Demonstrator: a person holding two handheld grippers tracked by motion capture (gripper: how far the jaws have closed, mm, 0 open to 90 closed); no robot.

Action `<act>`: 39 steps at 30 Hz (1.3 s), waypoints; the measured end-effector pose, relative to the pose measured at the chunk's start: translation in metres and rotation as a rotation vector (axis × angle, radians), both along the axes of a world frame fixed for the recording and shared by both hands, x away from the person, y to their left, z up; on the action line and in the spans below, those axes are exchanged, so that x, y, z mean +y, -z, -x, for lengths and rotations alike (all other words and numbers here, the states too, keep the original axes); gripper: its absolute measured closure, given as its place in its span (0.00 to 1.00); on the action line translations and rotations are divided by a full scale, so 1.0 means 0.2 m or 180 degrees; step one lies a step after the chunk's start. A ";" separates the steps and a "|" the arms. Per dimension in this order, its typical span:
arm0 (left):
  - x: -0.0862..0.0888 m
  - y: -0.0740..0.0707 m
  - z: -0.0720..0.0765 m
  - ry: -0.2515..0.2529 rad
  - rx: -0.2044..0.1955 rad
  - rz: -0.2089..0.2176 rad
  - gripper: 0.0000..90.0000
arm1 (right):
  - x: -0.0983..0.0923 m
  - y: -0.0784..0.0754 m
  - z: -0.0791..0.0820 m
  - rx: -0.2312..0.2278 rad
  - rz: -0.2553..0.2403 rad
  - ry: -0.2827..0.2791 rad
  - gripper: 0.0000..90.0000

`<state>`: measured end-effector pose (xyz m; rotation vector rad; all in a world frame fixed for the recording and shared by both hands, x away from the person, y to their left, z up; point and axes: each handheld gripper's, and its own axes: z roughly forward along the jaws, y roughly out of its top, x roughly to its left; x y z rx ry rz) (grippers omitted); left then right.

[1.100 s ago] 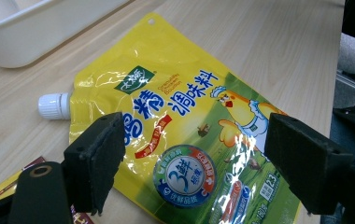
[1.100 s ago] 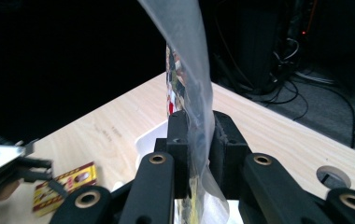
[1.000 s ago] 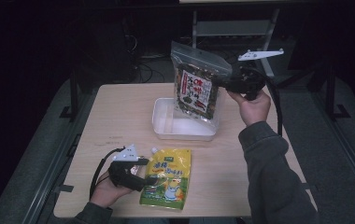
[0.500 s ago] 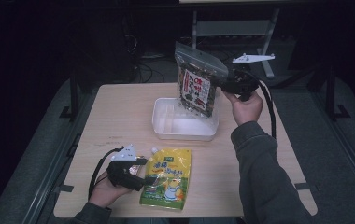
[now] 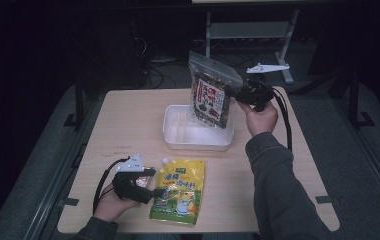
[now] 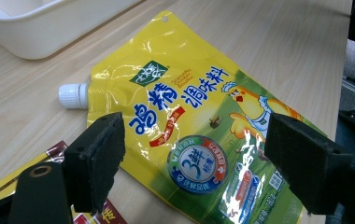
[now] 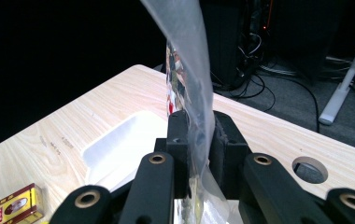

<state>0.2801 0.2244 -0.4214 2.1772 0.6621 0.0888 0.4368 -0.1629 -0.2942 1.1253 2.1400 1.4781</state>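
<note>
Change since earlier frame: your right gripper (image 5: 234, 95) has brought the clear snack bag (image 5: 211, 92) lower, so its bottom edge now hangs just above the white tray (image 5: 174, 134); your left gripper (image 5: 154, 184) has stayed where it was.
Right gripper: your jaws are pinched tight on the bag's clear side edge; in the right gripper view the film (image 7: 199, 107) runs up between the pads.
Left gripper: your jaws stand wide apart, holding nothing, low over the near side of the yellow spout pouch (image 6: 199, 140).
Snack bag: held in the air, roughly upright, over the tray's far right corner; dark contents, red-and-white printed label, writing too small to read.
Yellow pouch: lies flat on the table (image 5: 128, 120) on the near side of the tray, apart from it; white screw cap (image 6: 73, 95) points toward the tray.
Pouch print: blue Chinese characters, a green logo patch, a cartoon chicken, a round blue badge with a large "3".
Other things: a red-and-yellow packet (image 6: 7, 191) lies under your left jaw, its print partly hidden; a round cable hole (image 7: 310, 170) sits in the table beyond the tray.
Obstructions: the tray's inside is bare below the bag.
Count: one tray, one snack bag, one pouch, one packet, two grippers.
</note>
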 end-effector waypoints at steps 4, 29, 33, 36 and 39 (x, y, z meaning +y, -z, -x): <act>0.01 0.00 0.00 -0.0008 -0.0004 0.0001 0.22 | 0.01 0.01 -0.01 0.0004 0.0026 -0.0035 0.87; 0.04 0.00 0.00 -0.0077 -0.0013 0.0006 0.22 | -0.01 0.11 -0.06 0.0132 0.0120 -0.0141 0.87; 0.04 0.00 0.00 -0.0083 -0.0003 0.0002 0.22 | -0.02 0.15 -0.06 0.0170 0.0055 -0.0135 0.87; 0.04 0.00 0.00 -0.0084 -0.0004 0.0005 0.22 | -0.03 0.16 -0.07 0.0186 0.0013 -0.0121 0.86; 0.04 0.00 -0.01 -0.0084 -0.0003 -0.0002 0.22 | -0.04 0.16 -0.07 0.0206 -0.0007 -0.0116 0.86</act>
